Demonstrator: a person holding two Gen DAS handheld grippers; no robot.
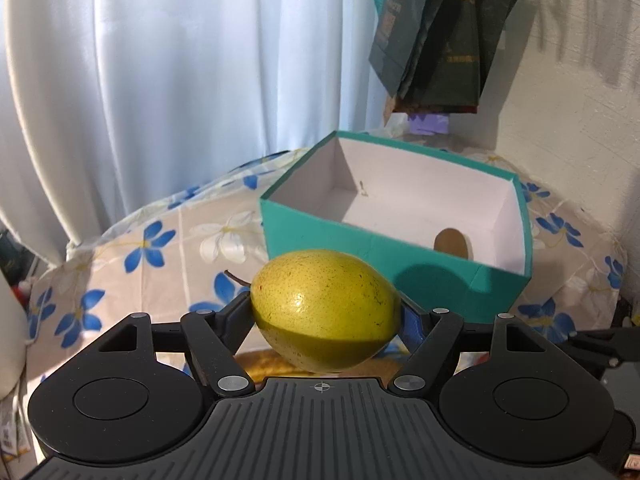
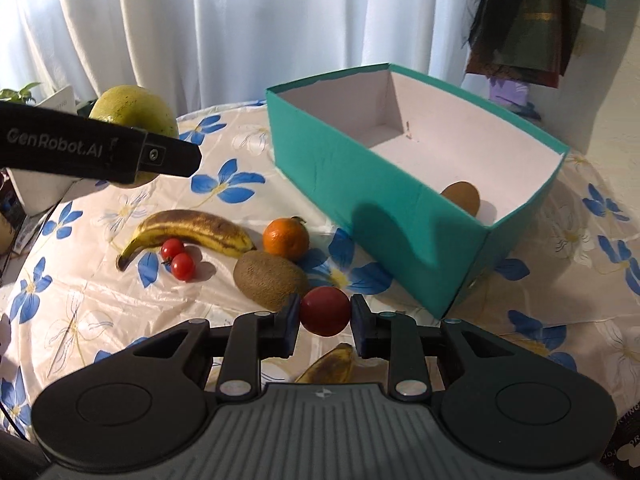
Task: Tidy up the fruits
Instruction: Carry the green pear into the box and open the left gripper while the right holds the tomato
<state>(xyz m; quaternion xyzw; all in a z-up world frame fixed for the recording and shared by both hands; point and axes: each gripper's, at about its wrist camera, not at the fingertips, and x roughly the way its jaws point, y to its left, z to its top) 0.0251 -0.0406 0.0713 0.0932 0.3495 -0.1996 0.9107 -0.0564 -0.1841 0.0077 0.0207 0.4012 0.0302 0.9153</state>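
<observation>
My left gripper point(image 1: 325, 307) is shut on a yellow-green pear point(image 1: 325, 309) and holds it above the table, short of the open teal box point(image 1: 360, 248). The pear point(image 2: 134, 110) and left gripper also show in the right wrist view at upper left. My right gripper point(image 2: 325, 316) is shut on a small red tomato point(image 2: 325, 310), held above the table in front of the teal box point(image 2: 360, 184). One kiwi point(image 2: 462, 197) lies inside the box; it also shows in the left wrist view point(image 1: 452, 243).
On the flowered tablecloth point(image 2: 100, 320) lie a spotted banana point(image 2: 188, 230), two cherry tomatoes point(image 2: 179, 259), an orange point(image 2: 286, 239), a kiwi point(image 2: 270, 278) and another banana end point(image 2: 332, 364). White curtains hang behind. Dark bags point(image 1: 440, 32) hang at the right.
</observation>
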